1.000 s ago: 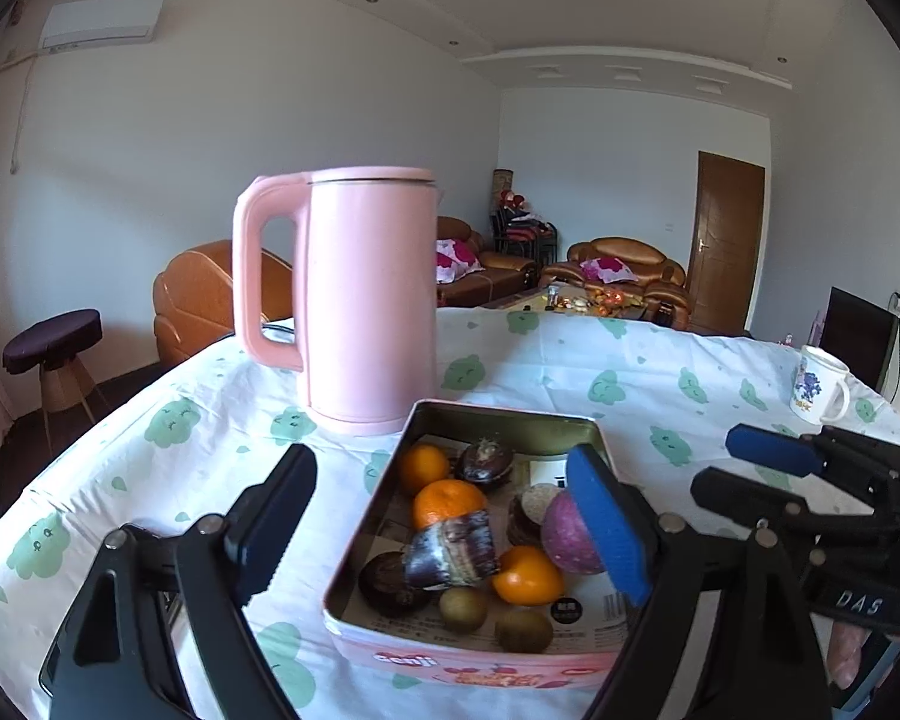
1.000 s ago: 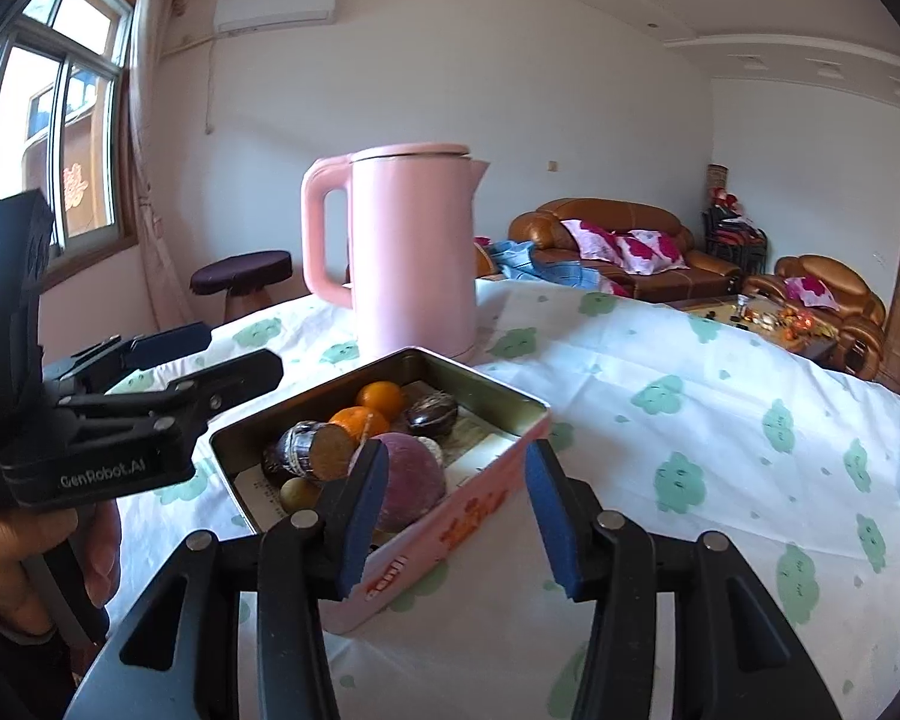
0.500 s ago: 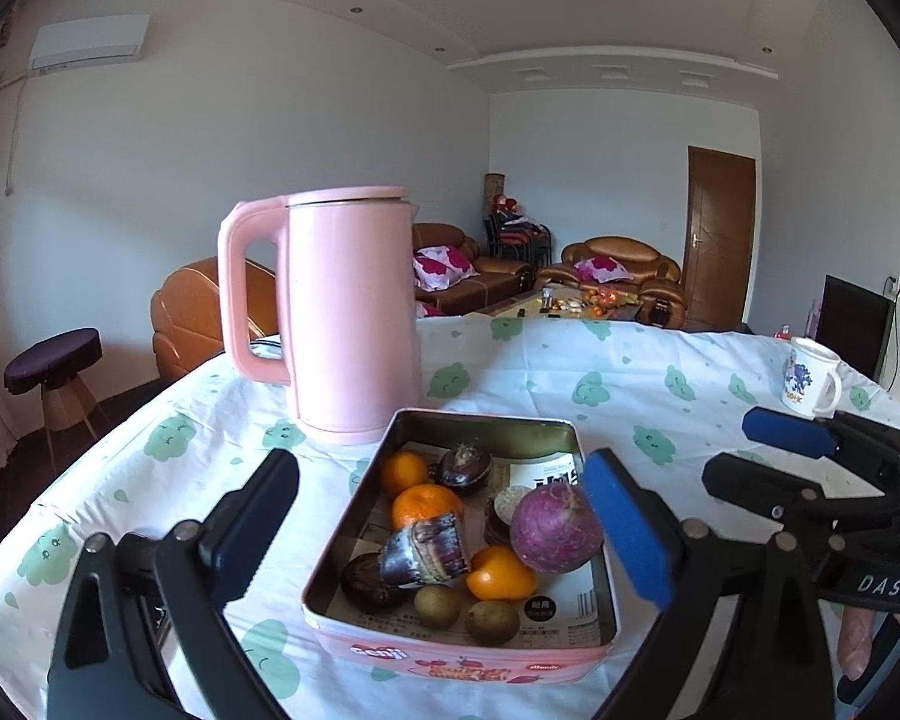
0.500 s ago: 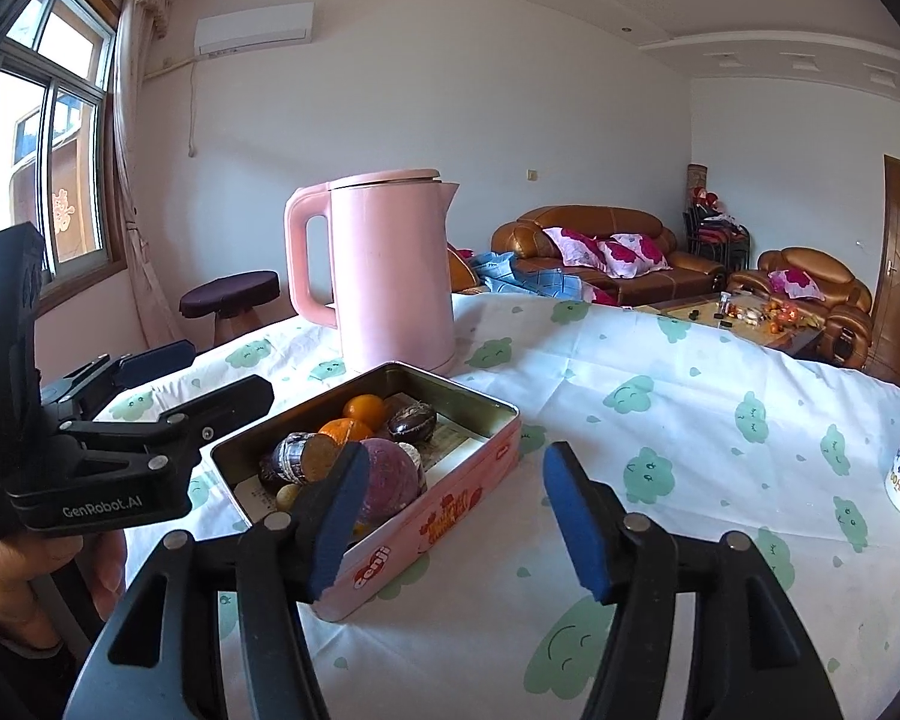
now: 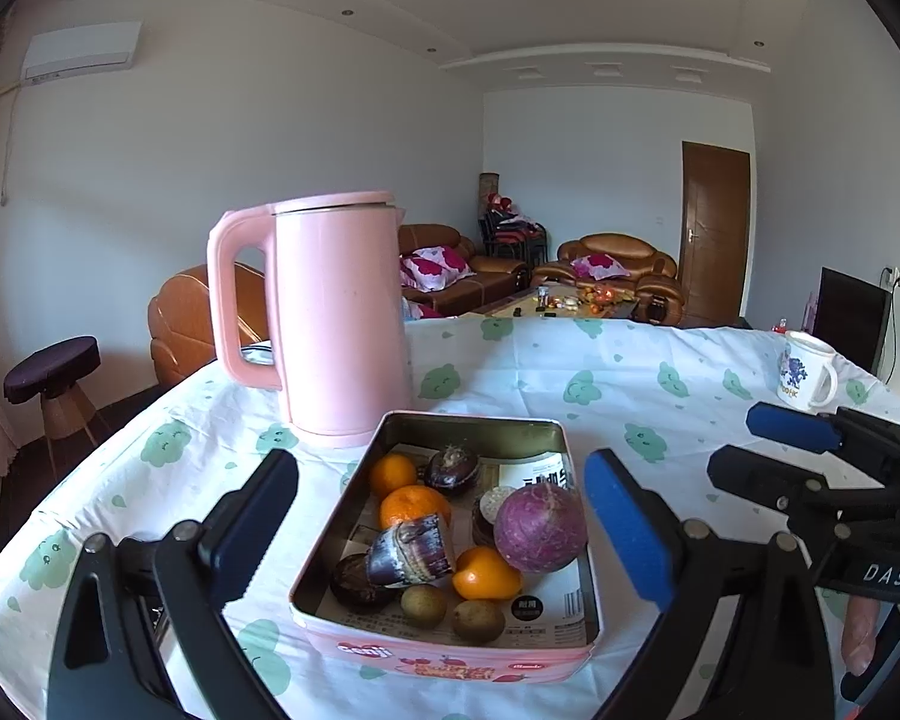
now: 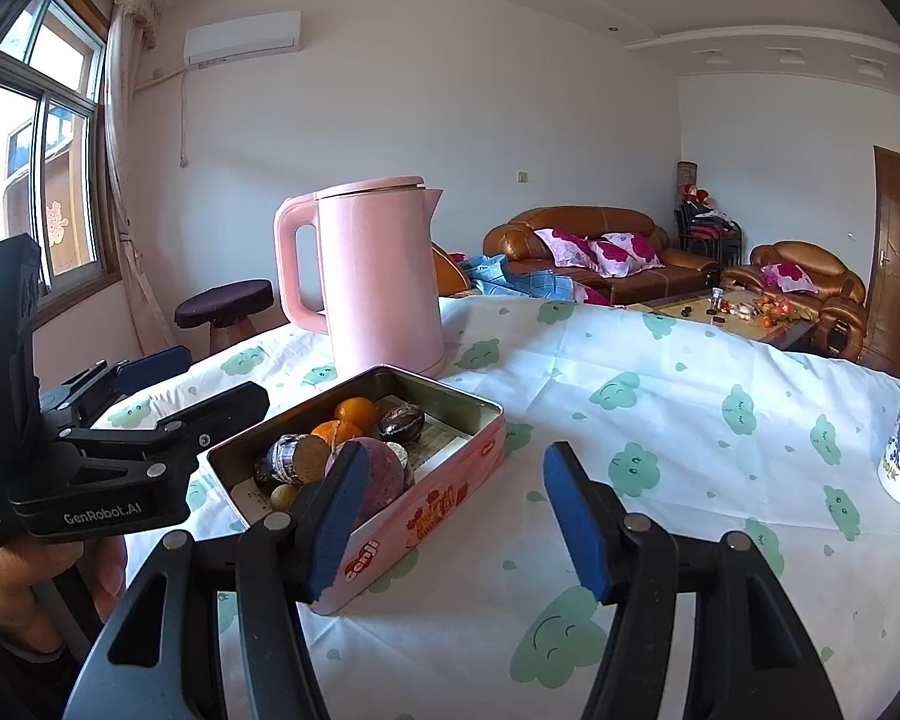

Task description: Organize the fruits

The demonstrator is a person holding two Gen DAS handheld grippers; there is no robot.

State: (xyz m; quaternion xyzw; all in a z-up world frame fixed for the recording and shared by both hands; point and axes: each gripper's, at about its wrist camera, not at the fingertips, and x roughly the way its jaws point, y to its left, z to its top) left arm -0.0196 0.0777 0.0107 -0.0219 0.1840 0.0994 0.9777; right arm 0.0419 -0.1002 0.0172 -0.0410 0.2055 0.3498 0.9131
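Both tools point slightly downward over the desk (image 6: 660, 420): the left tool (image 5: 441, 531) stands spread wide at the bottom of its view, straddling the pink tin (image 5: 450, 654) without touching it, while the right tool (image 6: 450, 519) is half spread and empty at lower centre. Both tools' jaws have just been opening. The purple fruit (image 5: 540, 528), a second ago beside the right tool's pad, now lies in the tin's right side among the oranges (image 5: 414, 504).
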